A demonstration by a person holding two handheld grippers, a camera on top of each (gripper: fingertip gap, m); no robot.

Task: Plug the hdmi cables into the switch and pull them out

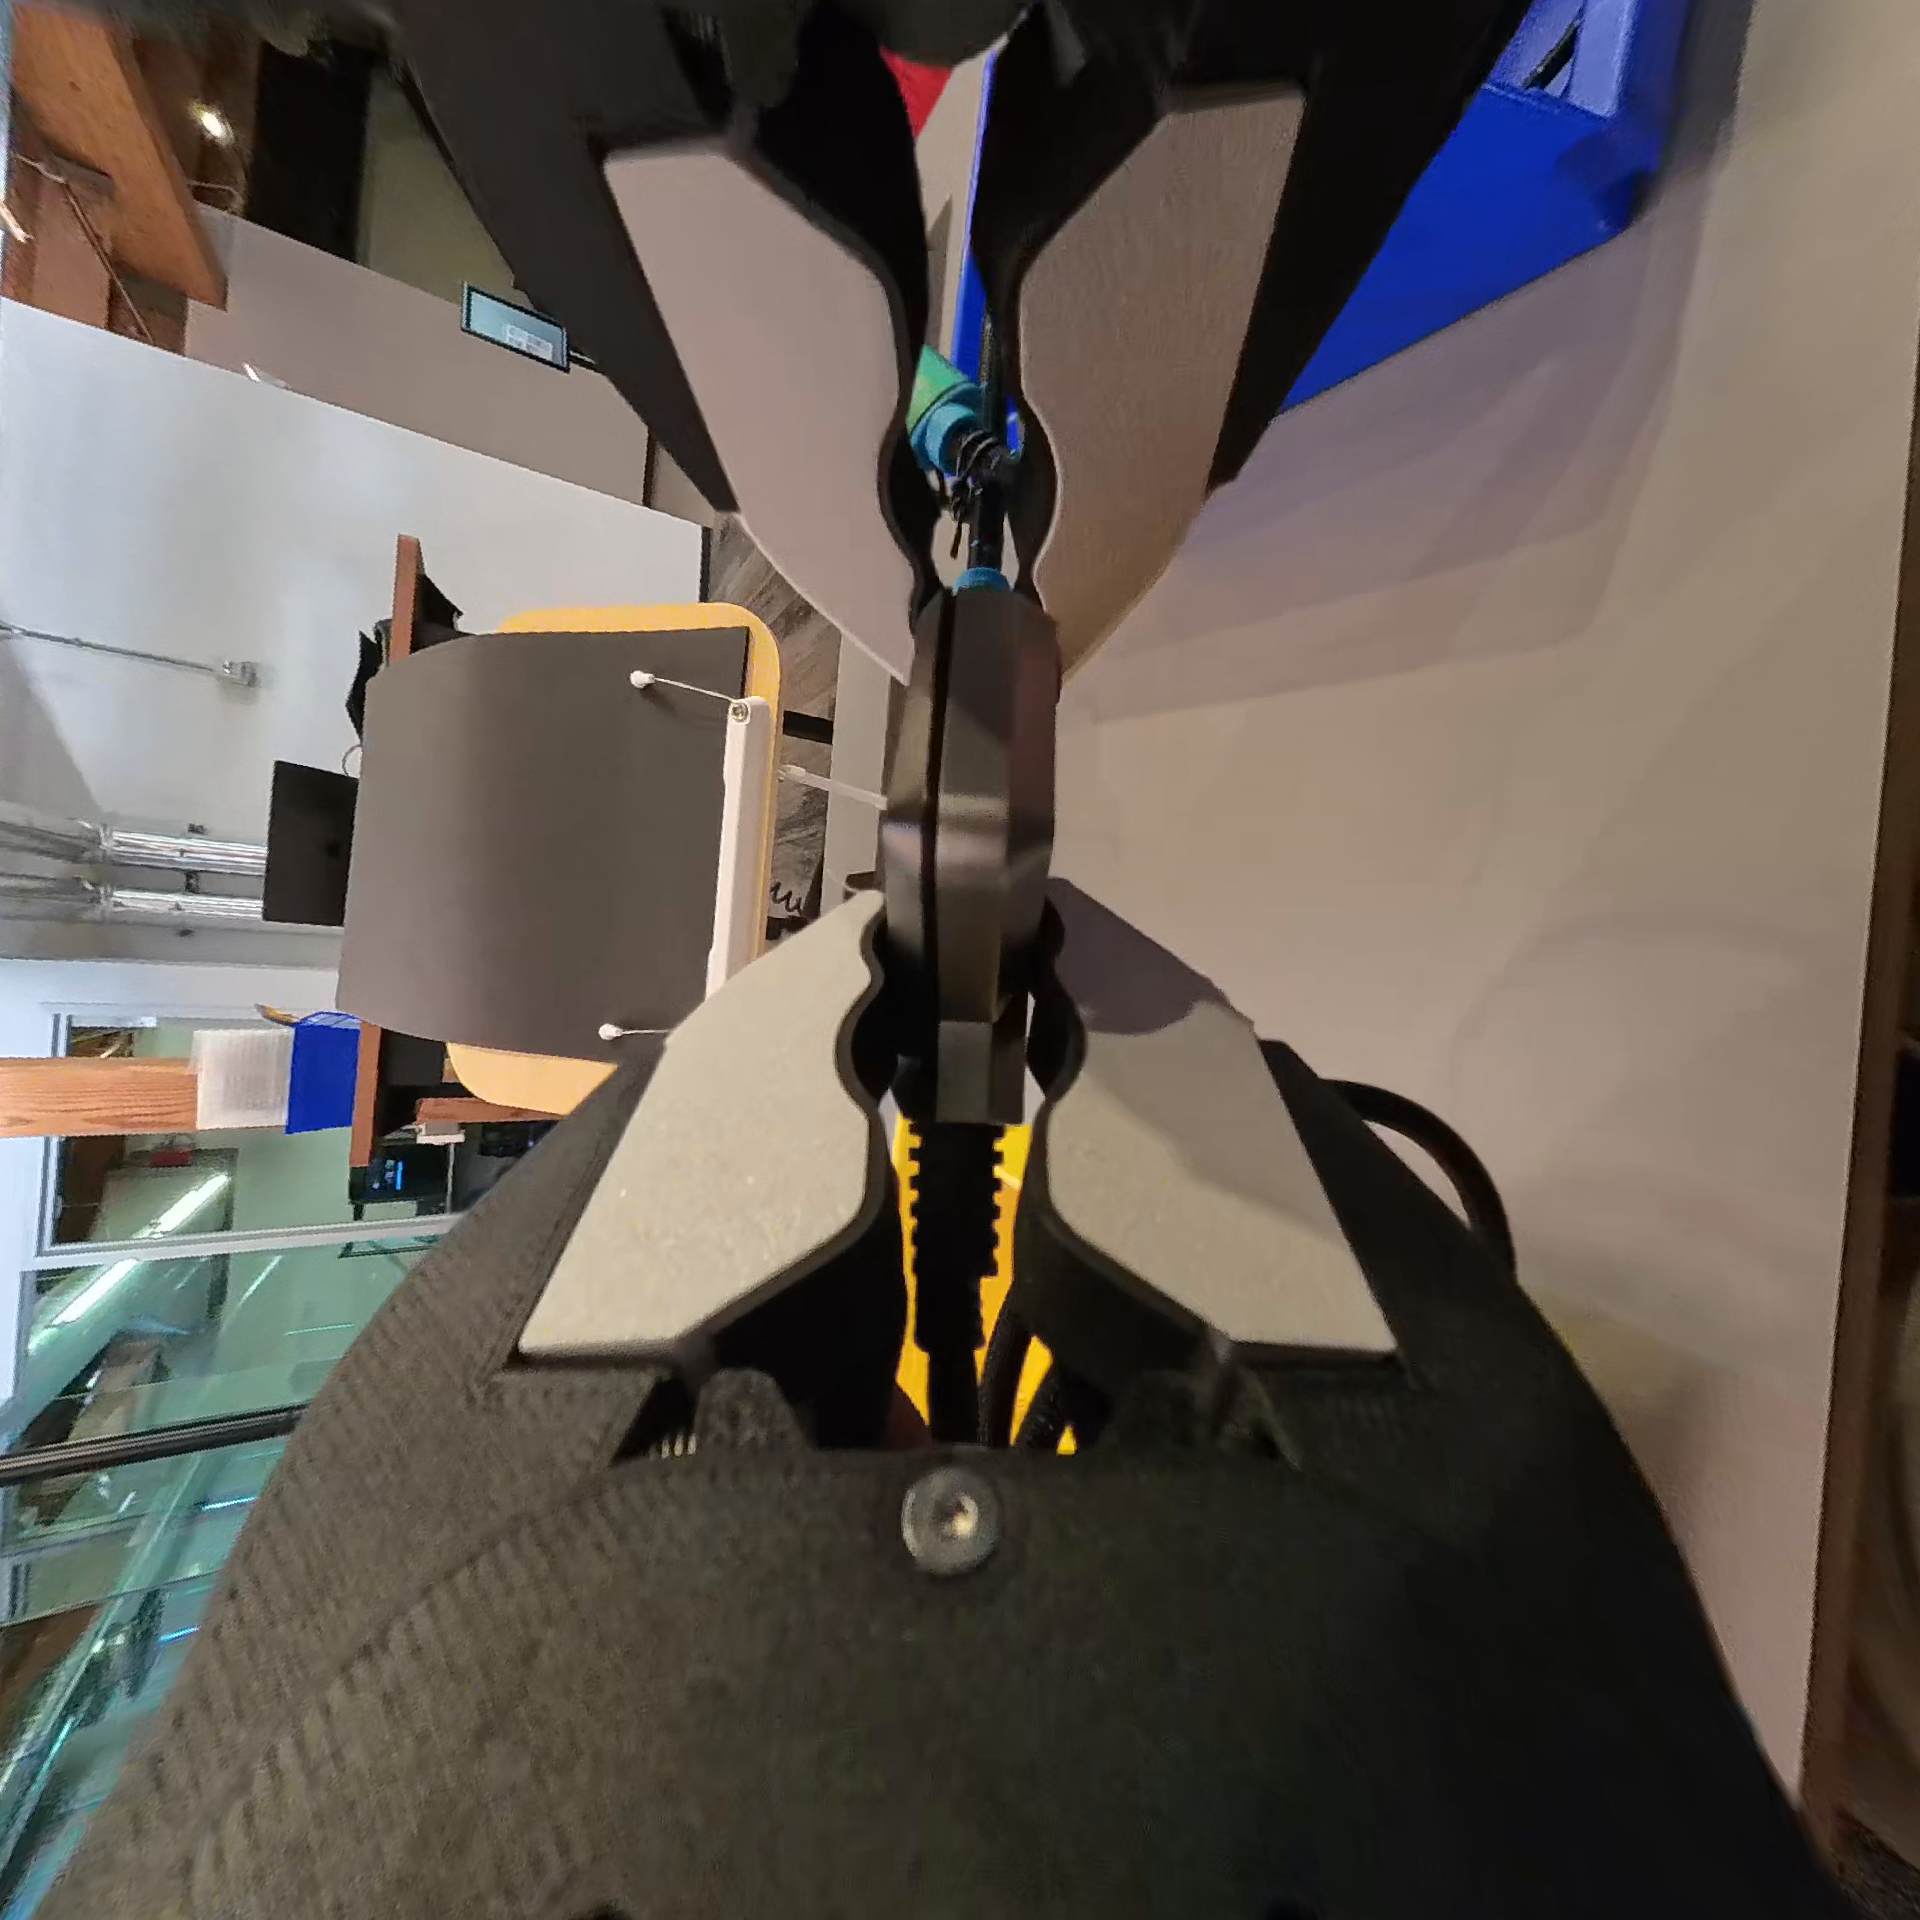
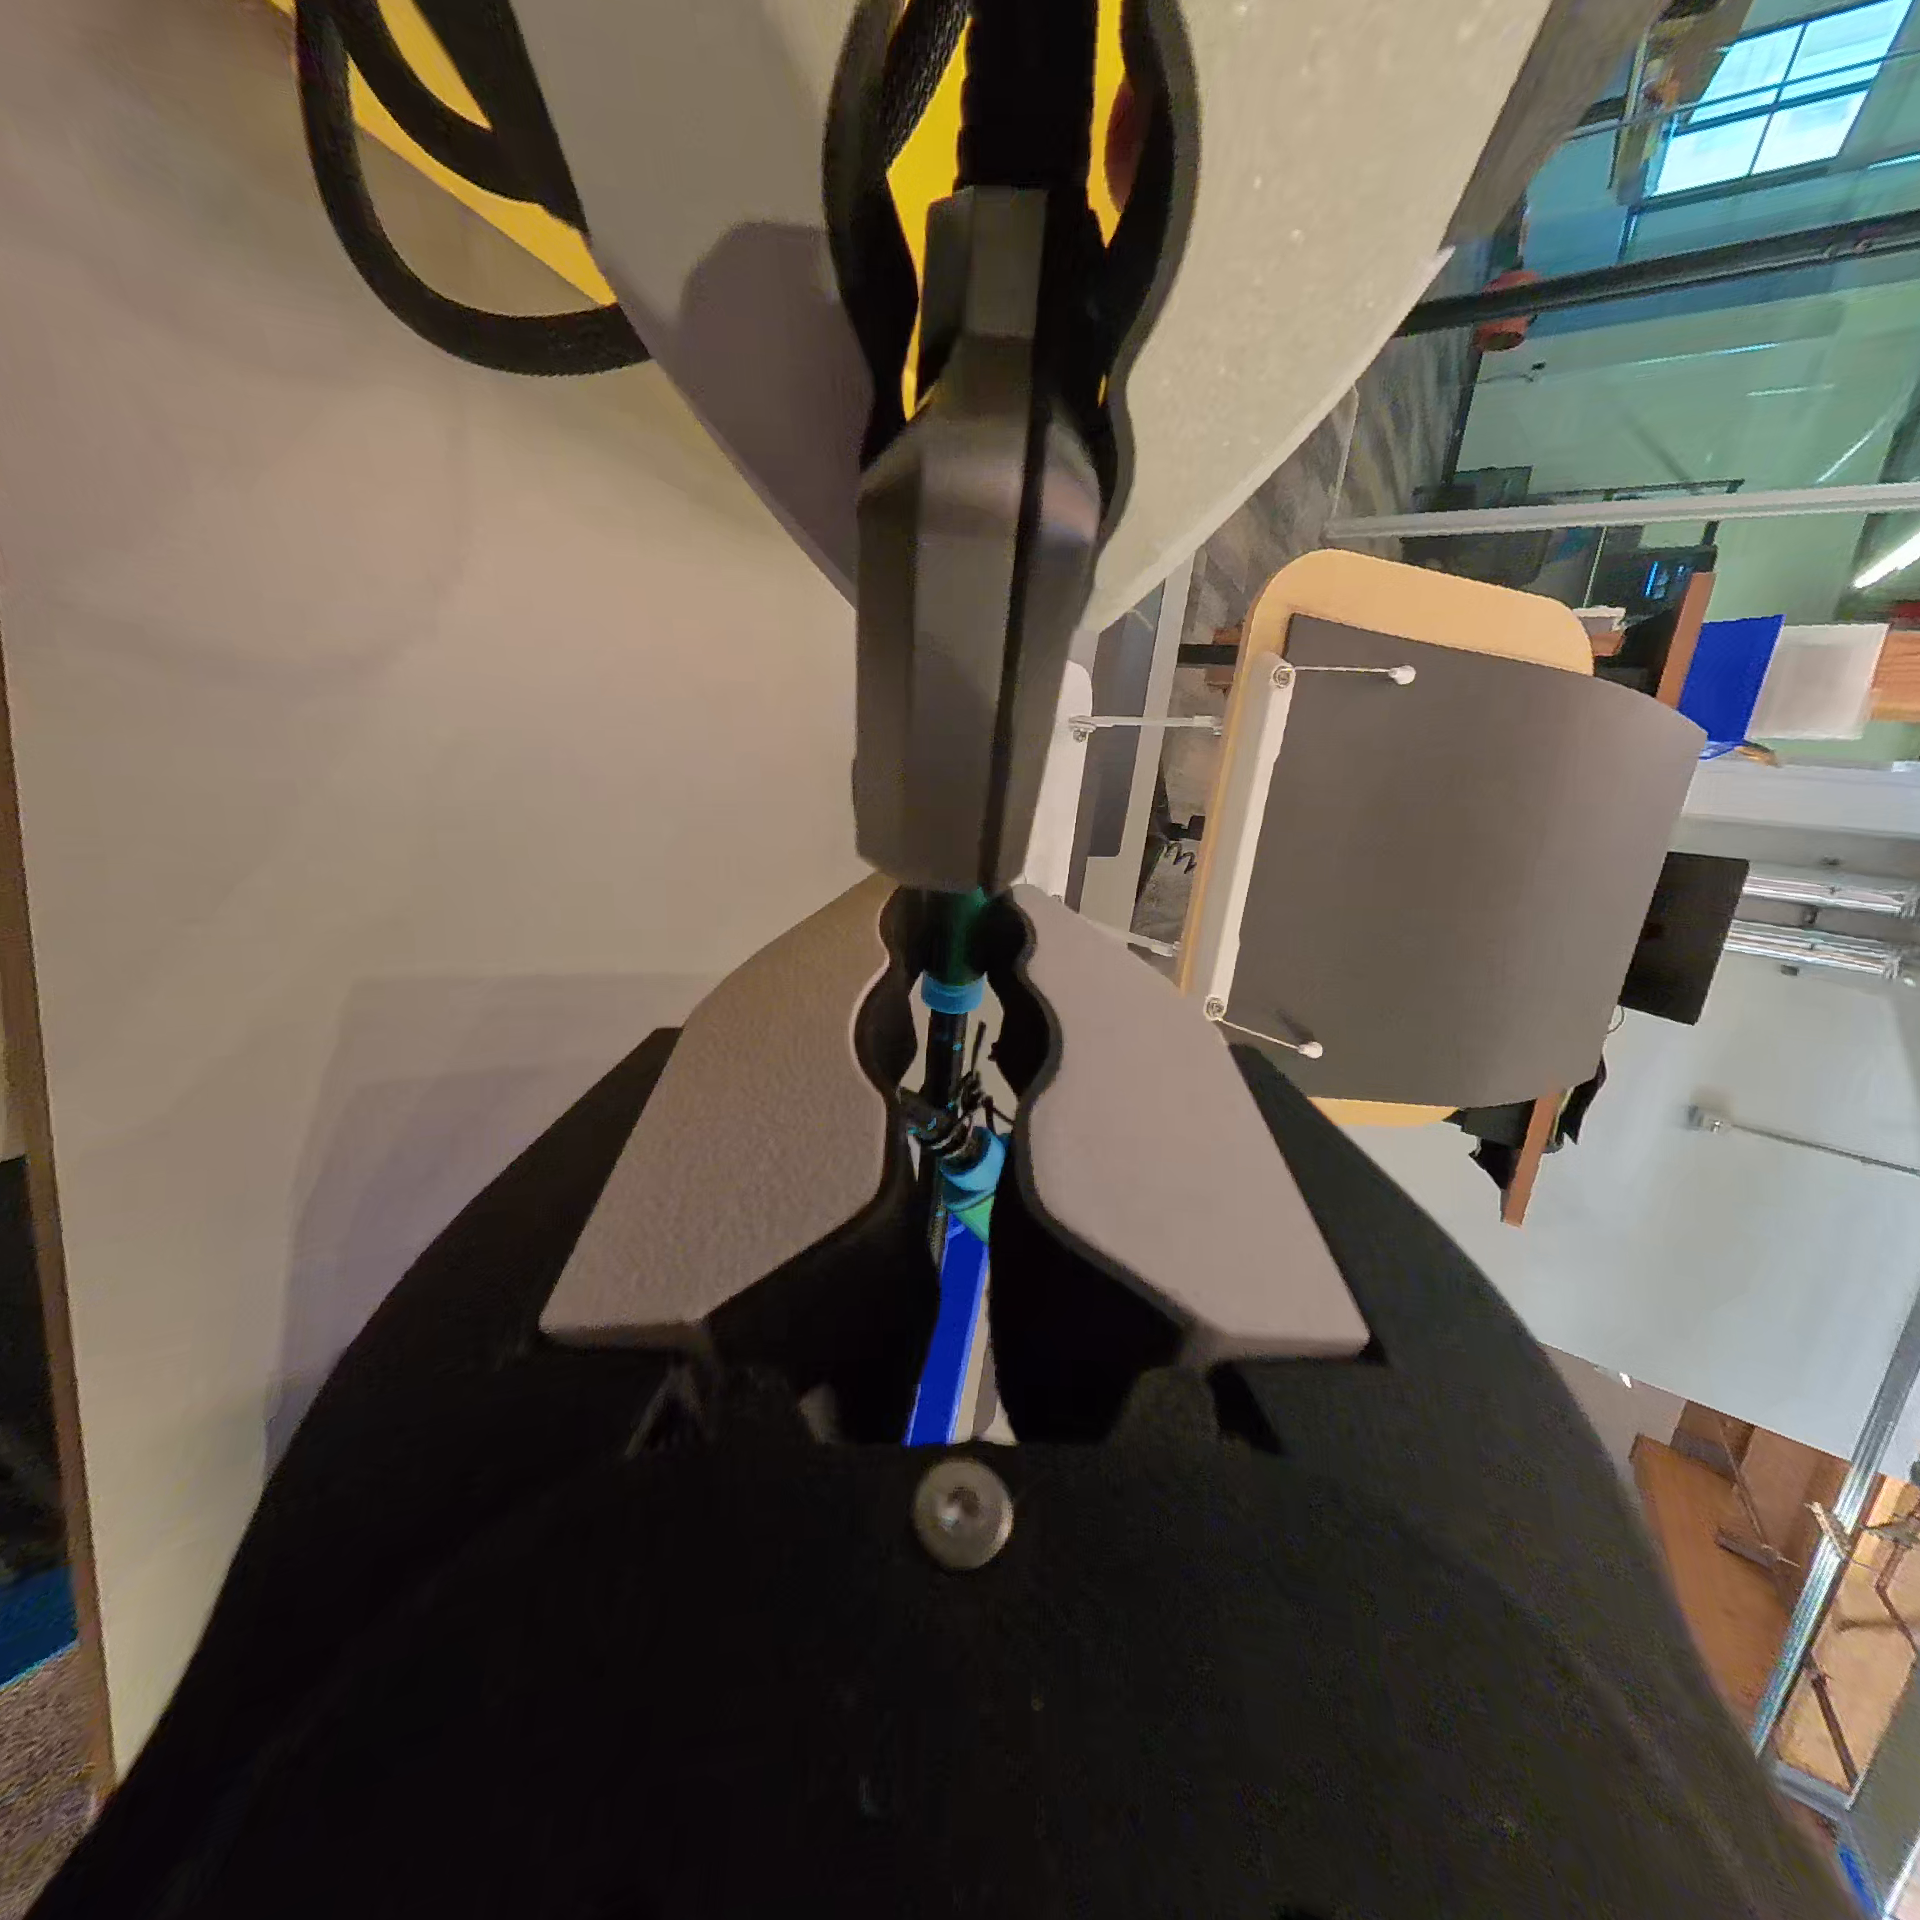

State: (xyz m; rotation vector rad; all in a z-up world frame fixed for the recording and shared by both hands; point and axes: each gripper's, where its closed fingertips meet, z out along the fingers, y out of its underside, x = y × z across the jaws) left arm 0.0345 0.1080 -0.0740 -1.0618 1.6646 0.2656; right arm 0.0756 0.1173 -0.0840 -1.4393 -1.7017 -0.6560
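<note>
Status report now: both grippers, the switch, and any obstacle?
Left gripper shut on switch. Right gripper shut on thin cable at its other end. Nothing in the way.

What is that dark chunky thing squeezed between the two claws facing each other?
Both views show it: a black HDMI plug body, spanning the gap between the left gripper and the right gripper, cable trailing from each end.

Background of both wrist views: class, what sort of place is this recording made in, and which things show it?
Probably a workshop or lab in an office-type building. Signs: a glass partition with lit rooms behind it, a dark monitor beyond the white table, and a blue storage bin on a wooden shelf.
</note>
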